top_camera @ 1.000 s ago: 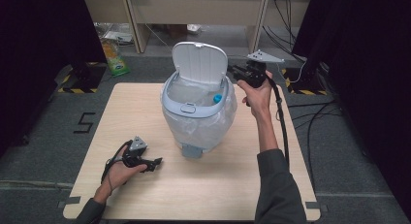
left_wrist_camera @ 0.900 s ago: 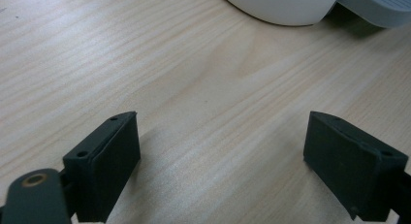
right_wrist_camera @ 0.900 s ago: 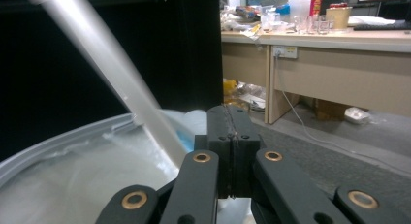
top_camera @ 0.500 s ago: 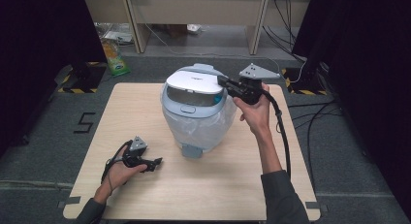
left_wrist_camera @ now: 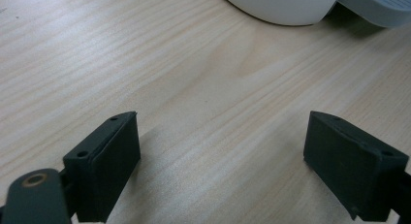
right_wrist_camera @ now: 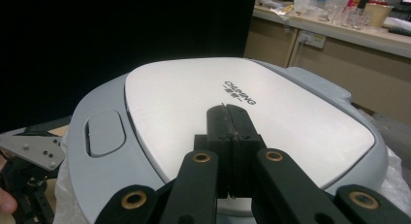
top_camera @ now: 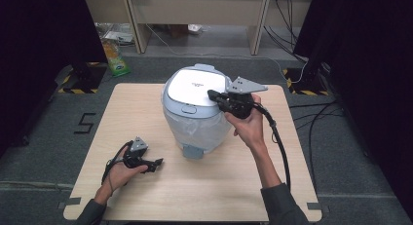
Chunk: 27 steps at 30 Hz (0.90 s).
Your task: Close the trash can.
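Left claw (top_camera: 157, 162): it lay low on the counter (top_camera: 126, 113) near the person, jaws wide apart, with nothing between them
Left hand (top_camera: 122, 167): it rested by the near left side of the counter, well apart from the bin
Bare counter: there was lots of free wood in front of the left claw, right up to the foot of the bin
Foot pedal (top_camera: 193, 152): it poked out from the bottom of the bin, toward the person
Bin (top_camera: 195, 125): the round bin with a clear bag inside stood in the middle of the counter
Lid (top_camera: 197, 87): it lay flat and shut on top of the bin
Right claw (top_camera: 213, 94): it was clenched tight with nothing in it, and its tip sat on the right part of the lid
Which way: the lid spread out ahead of the right claw and under it, with the little button (right_wrist_camera: 103, 133) at the lid's front rim, off to the claw's left
Nearer hand: the right one, by far
Guess for next: the right claw could lift straight up, since nothing stood over the lid
Edges: the bin was far from every edge of the counter
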Each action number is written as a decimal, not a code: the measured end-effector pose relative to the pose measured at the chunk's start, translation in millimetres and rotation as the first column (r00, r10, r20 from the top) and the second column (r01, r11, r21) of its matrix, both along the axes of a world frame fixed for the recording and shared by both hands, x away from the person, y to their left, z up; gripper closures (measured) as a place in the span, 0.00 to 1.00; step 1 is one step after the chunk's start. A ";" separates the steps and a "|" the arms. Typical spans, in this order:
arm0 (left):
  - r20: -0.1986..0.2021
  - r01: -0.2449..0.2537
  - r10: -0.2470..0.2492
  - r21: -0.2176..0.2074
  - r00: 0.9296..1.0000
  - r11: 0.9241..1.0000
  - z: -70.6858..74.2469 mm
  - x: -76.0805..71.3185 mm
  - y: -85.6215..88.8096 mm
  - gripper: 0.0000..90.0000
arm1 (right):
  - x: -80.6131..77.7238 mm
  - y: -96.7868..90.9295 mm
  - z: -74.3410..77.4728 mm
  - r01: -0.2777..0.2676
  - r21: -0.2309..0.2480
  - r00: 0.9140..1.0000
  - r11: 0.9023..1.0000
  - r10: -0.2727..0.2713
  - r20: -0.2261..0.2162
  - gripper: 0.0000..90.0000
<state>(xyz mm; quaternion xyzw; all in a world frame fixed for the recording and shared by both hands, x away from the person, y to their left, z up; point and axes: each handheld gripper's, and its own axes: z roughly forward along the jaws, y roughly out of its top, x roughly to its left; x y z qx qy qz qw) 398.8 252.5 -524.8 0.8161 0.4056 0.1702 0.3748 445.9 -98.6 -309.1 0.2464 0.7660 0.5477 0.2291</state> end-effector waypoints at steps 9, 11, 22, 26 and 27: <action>0.001 0.000 0.000 -0.001 1.000 1.000 -0.1 0.0 0.0 0.13 | -5.0 11.5 0.1 -0.012 0.003 1.000 1.000 0.012 -0.008 1.00; 0.001 0.000 0.000 -0.001 1.000 1.000 -0.1 0.0 -0.1 0.13 | -6.5 14.7 0.7 -0.008 -0.004 1.000 1.000 0.008 -0.009 1.00; 0.000 0.000 0.000 0.000 1.000 1.000 0.0 0.0 0.0 0.13 | -13.5 35.3 3.1 -0.026 -0.049 1.000 0.998 0.027 0.007 1.00; 0.000 0.000 0.000 0.000 1.000 1.000 0.0 0.0 0.0 0.13 | -14.2 39.0 3.2 -0.026 -0.053 1.000 0.998 0.027 0.007 1.00; 0.000 0.000 0.000 0.000 1.000 1.000 0.0 0.0 0.0 0.13 | -14.4 39.8 3.2 -0.026 -0.058 1.000 0.998 0.026 0.013 1.00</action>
